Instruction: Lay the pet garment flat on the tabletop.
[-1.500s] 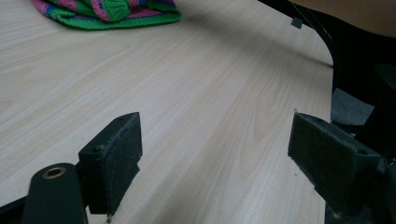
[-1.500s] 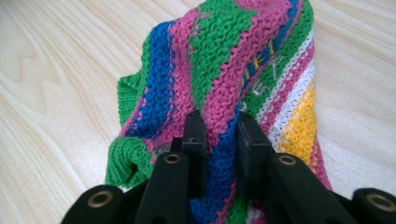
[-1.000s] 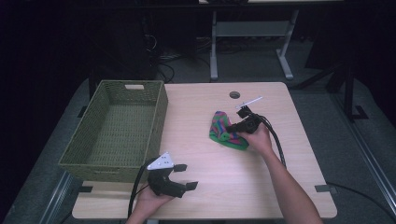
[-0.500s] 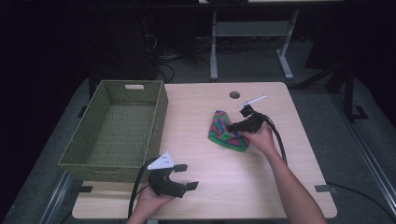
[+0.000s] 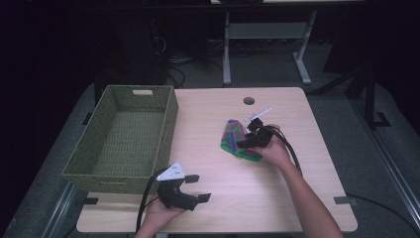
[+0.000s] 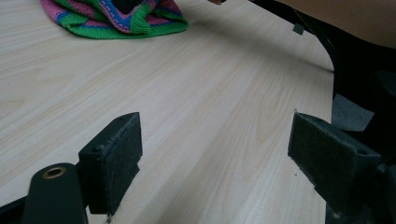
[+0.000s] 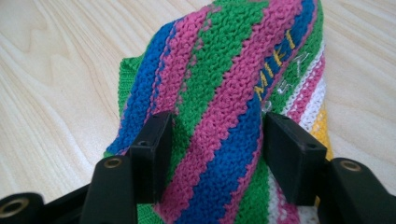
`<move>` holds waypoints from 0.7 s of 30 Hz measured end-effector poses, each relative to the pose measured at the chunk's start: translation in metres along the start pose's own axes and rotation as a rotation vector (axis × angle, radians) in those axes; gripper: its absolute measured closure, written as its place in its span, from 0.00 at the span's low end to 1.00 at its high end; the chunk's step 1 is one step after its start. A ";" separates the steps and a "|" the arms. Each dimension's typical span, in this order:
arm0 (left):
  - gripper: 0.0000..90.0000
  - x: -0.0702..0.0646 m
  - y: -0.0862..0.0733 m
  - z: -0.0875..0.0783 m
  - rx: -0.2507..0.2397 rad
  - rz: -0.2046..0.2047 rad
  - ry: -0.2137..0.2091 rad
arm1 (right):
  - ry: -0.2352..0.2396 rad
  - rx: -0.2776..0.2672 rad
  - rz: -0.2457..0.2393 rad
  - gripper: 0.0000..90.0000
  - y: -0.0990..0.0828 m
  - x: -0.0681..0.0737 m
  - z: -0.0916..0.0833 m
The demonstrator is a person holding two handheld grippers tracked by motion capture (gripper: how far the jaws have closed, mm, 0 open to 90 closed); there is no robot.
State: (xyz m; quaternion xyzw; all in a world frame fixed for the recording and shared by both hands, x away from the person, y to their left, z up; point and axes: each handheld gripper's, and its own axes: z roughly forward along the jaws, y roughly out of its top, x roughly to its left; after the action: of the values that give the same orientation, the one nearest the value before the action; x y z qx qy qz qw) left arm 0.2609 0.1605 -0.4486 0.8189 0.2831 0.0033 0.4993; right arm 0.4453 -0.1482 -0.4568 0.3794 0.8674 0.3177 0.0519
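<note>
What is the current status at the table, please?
Left gripper open, idle near the front edge. Right gripper jaws just opening, knitted cloth bunched between them. Basket apart at left; nothing in between.

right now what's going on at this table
A person works two handheld grippers at a wooden table. The right gripper is at a striped knit cloth lying mid-table; its jaws have just been opening, and a fold of the cloth sits between the fingers, bulging up rather than firmly pinched. The left gripper rests open near the table's front edge, with nothing between its fingers. A green woven basket stands at the left.
</note>
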 end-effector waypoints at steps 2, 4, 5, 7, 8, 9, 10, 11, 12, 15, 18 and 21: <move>0.19 0.000 0.000 0.000 0.001 0.002 0.001 | -0.011 -0.002 -0.010 0.51 -0.001 0.001 0.000; 0.19 -0.001 0.001 0.001 0.002 0.001 -0.002 | -0.014 0.004 -0.011 0.53 -0.001 0.002 0.000; 0.19 -0.002 0.001 0.002 -0.006 -0.002 -0.003 | -0.017 0.007 -0.012 0.56 0.000 0.003 0.000; 0.19 -0.003 0.002 0.003 -0.004 0.002 -0.005 | -0.027 0.019 -0.005 0.64 0.001 0.005 0.001; 0.19 -0.003 0.002 0.003 -0.003 0.002 -0.006 | -0.022 0.022 -0.001 0.68 0.002 0.005 0.001; 0.19 -0.003 0.002 0.003 -0.002 0.002 -0.006 | -0.018 0.023 0.003 0.72 0.002 0.005 0.000; 0.19 -0.004 0.002 0.004 -0.005 0.001 -0.006 | -0.014 0.018 0.008 0.76 0.002 0.005 0.000; 0.19 -0.004 0.002 0.004 -0.005 0.001 -0.006 | -0.004 0.013 0.019 0.78 0.001 0.004 0.000; 0.19 -0.004 0.002 0.003 -0.004 0.003 -0.006 | -0.004 0.013 0.019 0.78 0.001 0.004 0.000; 0.20 -0.002 0.001 0.002 -0.001 0.006 -0.003 | 0.020 -0.006 0.052 0.83 -0.001 -0.001 -0.001; 0.20 0.000 0.001 0.000 -0.004 0.001 0.001 | 0.046 -0.017 0.073 0.85 -0.001 -0.004 -0.002; 0.20 0.002 0.001 -0.001 -0.014 -0.005 0.002 | 0.073 -0.028 0.092 0.86 -0.001 -0.007 -0.007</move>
State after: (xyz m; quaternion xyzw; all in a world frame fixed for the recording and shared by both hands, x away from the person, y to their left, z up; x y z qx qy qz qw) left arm 0.2623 0.1623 -0.4477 0.8145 0.2856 0.0047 0.5050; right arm 0.4470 -0.1573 -0.4532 0.4062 0.8459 0.3455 0.0109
